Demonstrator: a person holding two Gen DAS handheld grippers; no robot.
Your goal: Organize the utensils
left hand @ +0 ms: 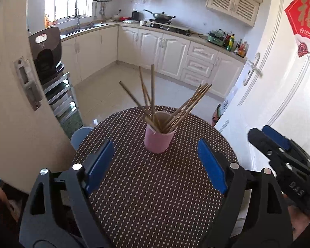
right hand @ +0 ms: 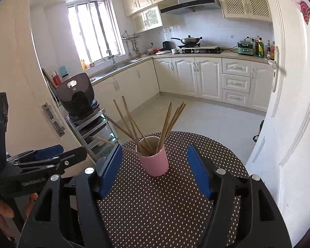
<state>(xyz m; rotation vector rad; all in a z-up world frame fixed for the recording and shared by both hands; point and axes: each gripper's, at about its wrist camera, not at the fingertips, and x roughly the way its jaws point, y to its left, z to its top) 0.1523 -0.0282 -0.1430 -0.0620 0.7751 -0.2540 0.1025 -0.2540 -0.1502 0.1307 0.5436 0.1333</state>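
**Tools open, chopsticks in cup**

Both tools hang over the round dotted counter with nothing between their blue pads. Left tool has its jaws spread wide; right tool has jaws apart too, somewhat narrower. Just ahead of each stands a pink cup, upright near the counter's far edge, touched by neither tool. Wooden chopsticks stand in the cup, fanned out and leaning against its rim. Beyond lies the kitchen floor.
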